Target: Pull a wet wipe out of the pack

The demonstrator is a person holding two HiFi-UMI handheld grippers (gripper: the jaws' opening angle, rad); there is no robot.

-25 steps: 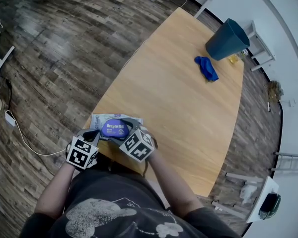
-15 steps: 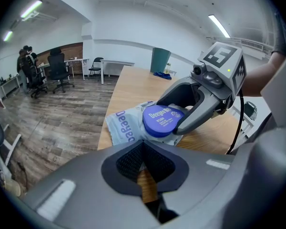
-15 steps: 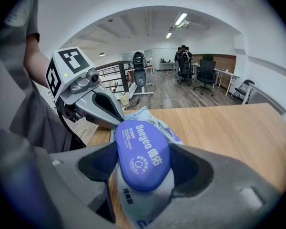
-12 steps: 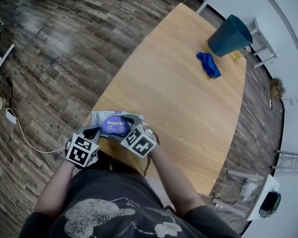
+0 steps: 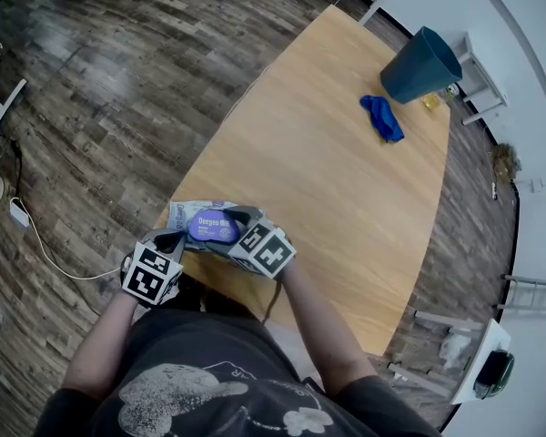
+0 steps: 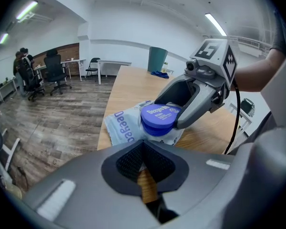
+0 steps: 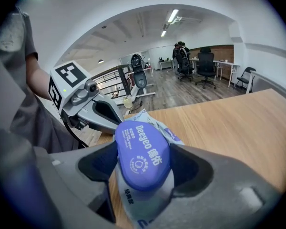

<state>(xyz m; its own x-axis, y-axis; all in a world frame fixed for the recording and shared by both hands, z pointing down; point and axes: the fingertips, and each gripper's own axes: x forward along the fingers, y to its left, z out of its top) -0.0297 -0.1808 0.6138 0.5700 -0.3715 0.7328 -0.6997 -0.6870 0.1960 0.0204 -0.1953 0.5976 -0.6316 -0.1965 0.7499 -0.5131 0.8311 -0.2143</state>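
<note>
So our right gripper [image 7: 145, 168] has its jaws clamped on the blue lid [image 7: 143, 151] of the Deeyeo wet wipe pack [image 5: 184, 215]. There's one pad on each long side of the lid, and the lid fills the whole gap between them. Our left gripper [image 6: 144, 162] is clenched right down, pads together, with only a thin slot left where bare wood shows through. A pale sliver up at its tips might be the wrapper's edge, but honestly we can't tell if it's actually pinching it. In the left gripper view the lid sits proud of the crinkly white wrapper, with the right gripper's jaw against its side. The two grippers sit close together, ours on the left at the pack's near-left corner and the right one coming over its near-right side. The pack lies on the light wooden table [image 5: 328, 171], right at the table's near-left edge. Way down at the table's far end there's a dark teal bin [image 5: 420, 66], and a crumpled blue cloth [image 5: 382, 118] lies on the table just beside it. Dark plank floor [image 5: 118, 89] runs along the table's left side.
</note>
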